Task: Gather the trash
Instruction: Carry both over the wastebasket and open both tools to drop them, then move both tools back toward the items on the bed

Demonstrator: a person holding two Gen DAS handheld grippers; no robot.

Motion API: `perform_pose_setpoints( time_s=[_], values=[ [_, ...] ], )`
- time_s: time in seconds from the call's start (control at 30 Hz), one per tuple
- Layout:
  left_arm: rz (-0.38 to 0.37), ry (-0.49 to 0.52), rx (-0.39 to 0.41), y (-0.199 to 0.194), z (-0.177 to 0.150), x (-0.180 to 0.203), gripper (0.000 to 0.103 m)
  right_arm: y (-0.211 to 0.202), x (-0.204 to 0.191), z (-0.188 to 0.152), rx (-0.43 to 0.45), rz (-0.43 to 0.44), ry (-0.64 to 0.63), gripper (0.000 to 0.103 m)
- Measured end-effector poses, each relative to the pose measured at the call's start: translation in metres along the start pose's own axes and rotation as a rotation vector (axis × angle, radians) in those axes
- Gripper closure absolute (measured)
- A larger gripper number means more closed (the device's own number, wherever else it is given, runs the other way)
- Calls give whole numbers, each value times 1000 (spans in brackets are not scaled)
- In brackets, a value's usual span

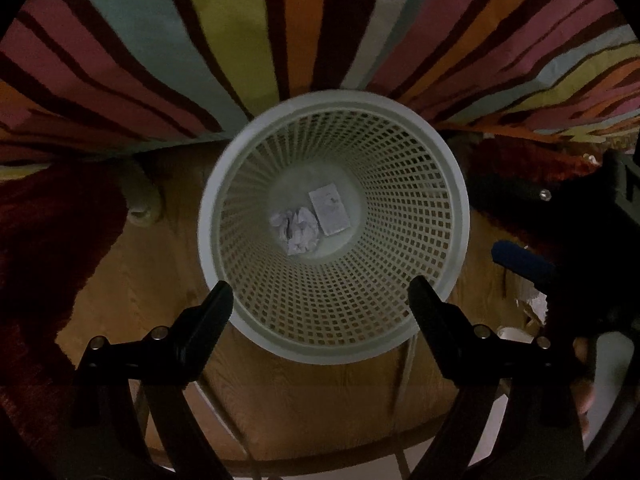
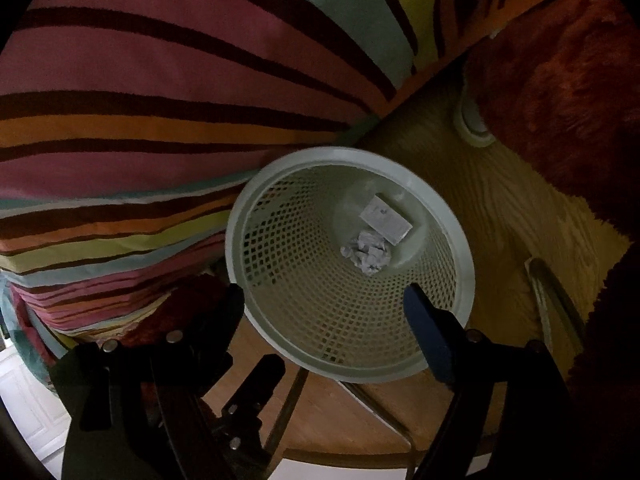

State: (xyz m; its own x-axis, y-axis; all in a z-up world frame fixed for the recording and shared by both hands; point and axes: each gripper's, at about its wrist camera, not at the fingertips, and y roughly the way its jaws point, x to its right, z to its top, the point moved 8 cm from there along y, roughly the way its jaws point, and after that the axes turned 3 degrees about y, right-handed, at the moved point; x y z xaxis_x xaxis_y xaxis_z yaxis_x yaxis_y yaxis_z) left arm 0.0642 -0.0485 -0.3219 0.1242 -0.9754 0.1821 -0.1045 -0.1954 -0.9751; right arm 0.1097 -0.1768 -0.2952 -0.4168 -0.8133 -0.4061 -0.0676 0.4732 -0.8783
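Left wrist view: left gripper (image 1: 320,292) above a white lattice wastebasket (image 1: 448,184), jaws spread wide, nothing between them. Both black fingertips (image 1: 218,300) overlap the basket's near rim in the picture; contact cannot be told. On the basket floor, a crumpled paper ball (image 1: 297,230) just beside a flat printed paper slip (image 1: 330,210). Basket stands on a wooden floor (image 1: 132,280), against a striped bedspread (image 1: 224,40). Dark red rug (image 1: 44,232) at left. At the right edge, part of the other gripper, one blue-padded finger (image 1: 520,260) showing.

Right wrist view: right gripper (image 2: 324,300) over the same wastebasket (image 2: 452,216), jaws wide apart, empty. Blue-padded finger (image 2: 424,328) overlaps the basket's near wall; black finger (image 2: 234,304) sits outside the rim at left. Paper ball (image 2: 367,255) and slip (image 2: 386,220) lie on the bottom, touching or nearly so. Striped bedspread (image 2: 160,80) left, red rug (image 2: 560,80) upper right.
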Motion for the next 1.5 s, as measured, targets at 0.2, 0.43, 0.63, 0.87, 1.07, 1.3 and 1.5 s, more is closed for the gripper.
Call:
perform_pose_setpoints(
  time_s=[0.2,0.43,0.63,0.87,1.07,1.3,1.5],
  values=[
    [5,-26,83,-25,3,-8,16,-17,-6,0,52,45,-16,26],
    [34,-15,243,-70,11,-11,16,-49,-17,4,173,49,-93,25],
    [54,9,396,-112,15,-12,16,-91,-26,7,322,50,-159,25],
    [83,23,611,-178,18,-16,16,-166,-46,9,617,12,-297,25],
    [134,20,752,-224,22,-26,16,-228,-74,8,882,-20,-440,25],
    [198,64,834,-256,31,-29,16,-247,-89,21,978,-42,-505,25],
    [156,54,854,-270,44,-31,16,-257,-90,29,1004,-57,-490,25]
  ],
)
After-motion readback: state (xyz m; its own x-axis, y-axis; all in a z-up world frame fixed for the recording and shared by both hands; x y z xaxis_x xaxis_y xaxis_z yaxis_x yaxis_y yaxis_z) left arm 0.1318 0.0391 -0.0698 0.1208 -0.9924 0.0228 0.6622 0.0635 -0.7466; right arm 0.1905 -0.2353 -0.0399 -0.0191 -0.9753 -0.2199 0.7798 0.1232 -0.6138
